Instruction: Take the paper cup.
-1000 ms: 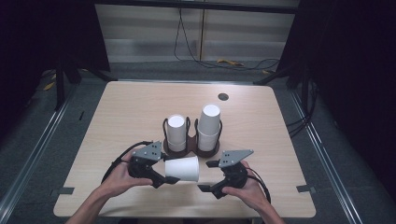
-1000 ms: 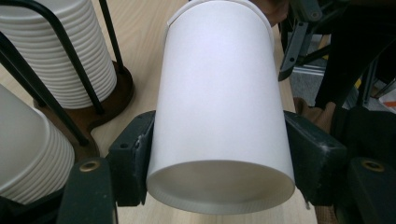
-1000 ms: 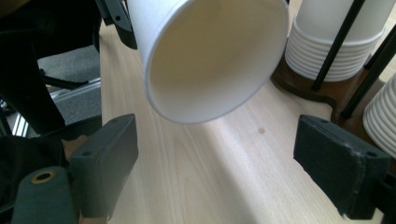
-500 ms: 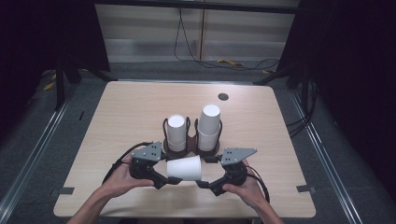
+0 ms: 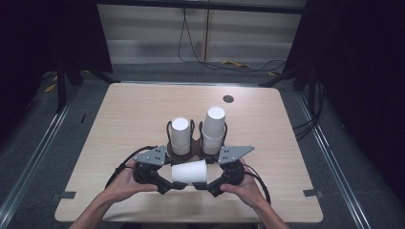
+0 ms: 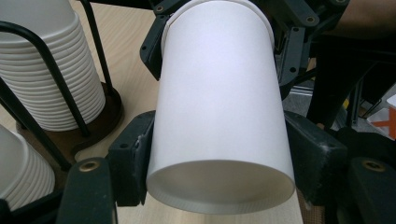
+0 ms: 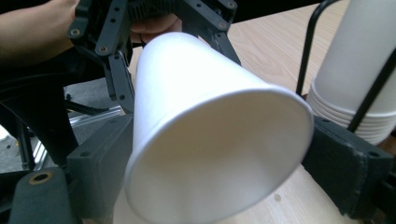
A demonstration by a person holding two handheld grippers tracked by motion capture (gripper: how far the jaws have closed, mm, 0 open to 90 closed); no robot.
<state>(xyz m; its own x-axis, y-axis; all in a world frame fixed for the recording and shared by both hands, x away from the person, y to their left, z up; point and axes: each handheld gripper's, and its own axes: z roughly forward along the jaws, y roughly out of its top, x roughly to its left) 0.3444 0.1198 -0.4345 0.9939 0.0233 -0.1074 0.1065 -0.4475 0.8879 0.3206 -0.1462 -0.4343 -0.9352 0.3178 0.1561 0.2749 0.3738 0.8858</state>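
Observation:
A white paper cup lies on its side in the air, low over the table's front part, held between both grippers. My left gripper is shut on its narrow base end, one jaw on each side. My right gripper is shut on the wide rim end, with pads against the rim. In the left gripper view the right gripper sits behind the cup. In the right gripper view the left gripper and a hand are behind the cup.
Just behind the grippers, a dark holder with black wire loops carries two stacks of upside-down white cups. A small dark disc lies near the table's far edge. Dark floor and cables surround the wooden table.
The right gripper has moved left, onto the cup's rim end. The left gripper and the cup have barely shifted.

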